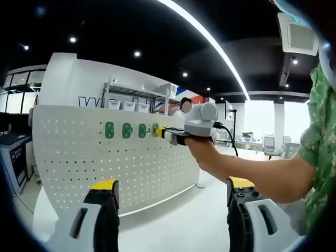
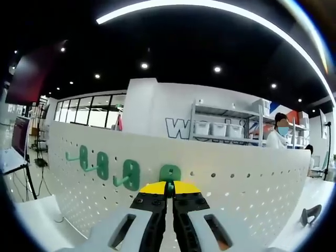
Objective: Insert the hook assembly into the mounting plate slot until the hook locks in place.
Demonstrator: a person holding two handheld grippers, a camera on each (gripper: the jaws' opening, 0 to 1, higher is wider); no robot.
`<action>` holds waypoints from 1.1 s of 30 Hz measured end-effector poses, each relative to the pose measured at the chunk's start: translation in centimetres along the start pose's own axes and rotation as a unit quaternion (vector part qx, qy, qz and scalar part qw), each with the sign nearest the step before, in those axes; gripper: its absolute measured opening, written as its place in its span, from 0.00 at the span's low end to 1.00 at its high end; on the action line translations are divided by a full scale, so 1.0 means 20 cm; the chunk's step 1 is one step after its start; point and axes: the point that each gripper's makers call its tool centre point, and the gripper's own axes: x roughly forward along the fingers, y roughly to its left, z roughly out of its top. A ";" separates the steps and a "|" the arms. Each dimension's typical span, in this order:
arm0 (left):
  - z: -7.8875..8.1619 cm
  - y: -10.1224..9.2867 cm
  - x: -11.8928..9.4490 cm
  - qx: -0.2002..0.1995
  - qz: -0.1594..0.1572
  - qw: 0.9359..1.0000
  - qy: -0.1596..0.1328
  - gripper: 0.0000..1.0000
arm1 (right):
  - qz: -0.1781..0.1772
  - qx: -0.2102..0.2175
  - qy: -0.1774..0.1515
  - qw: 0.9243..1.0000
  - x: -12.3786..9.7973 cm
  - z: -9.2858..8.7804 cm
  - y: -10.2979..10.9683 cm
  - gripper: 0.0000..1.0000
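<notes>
While the white pegboard (image 2: pixel 220 184) already carries three green hooks (image 2: pixel 100 165) along its top edge, the right gripper (image 2: pixel 169 195), pinched narrow on a fourth green hook (image 2: pixel 170 173) at the board, should press squarely until it locks; the left gripper (image 1: pixel 170 197) hangs wide.

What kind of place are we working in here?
Likely an open lab or workshop showroom: a white pegboard wall with green hooks, metal shelving with storage bins, and desks with chairs behind.
</notes>
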 end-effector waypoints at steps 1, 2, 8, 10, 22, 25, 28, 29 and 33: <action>0.00 0.00 0.00 0.000 0.000 1.000 0.000 0.87 | 0.000 0.001 0.000 1.000 0.00 0.00 0.00 0.01; 0.00 0.00 0.00 0.001 0.000 1.000 0.000 0.87 | 0.000 0.002 0.000 1.000 0.00 0.00 0.00 0.01; 0.00 0.00 0.00 0.001 0.001 1.000 0.000 0.87 | 0.001 -0.002 0.000 1.000 0.00 0.00 0.00 0.02; 0.00 0.00 0.00 0.000 0.000 1.000 0.000 0.87 | 0.002 0.000 -0.003 1.000 0.00 0.00 0.00 0.02; -0.01 0.00 0.00 0.001 0.000 1.000 0.001 0.87 | 0.004 -0.013 -0.008 1.000 -0.01 0.01 0.01 0.06; -0.01 -0.01 0.00 0.001 0.000 1.000 0.002 0.87 | 0.005 -0.013 -0.008 1.000 -0.01 0.00 0.00 0.07; -0.01 0.00 0.00 0.001 0.000 1.000 0.001 0.87 | 0.006 -0.017 -0.010 1.000 -0.02 0.01 0.00 0.08; 0.00 -0.01 0.00 0.001 0.000 1.000 0.001 0.87 | 0.006 -0.017 -0.010 1.000 -0.02 0.01 0.01 0.08; 0.00 -0.01 0.00 0.003 0.000 1.000 0.001 0.87 | 0.007 -0.018 -0.008 1.000 -0.03 -0.01 0.01 0.10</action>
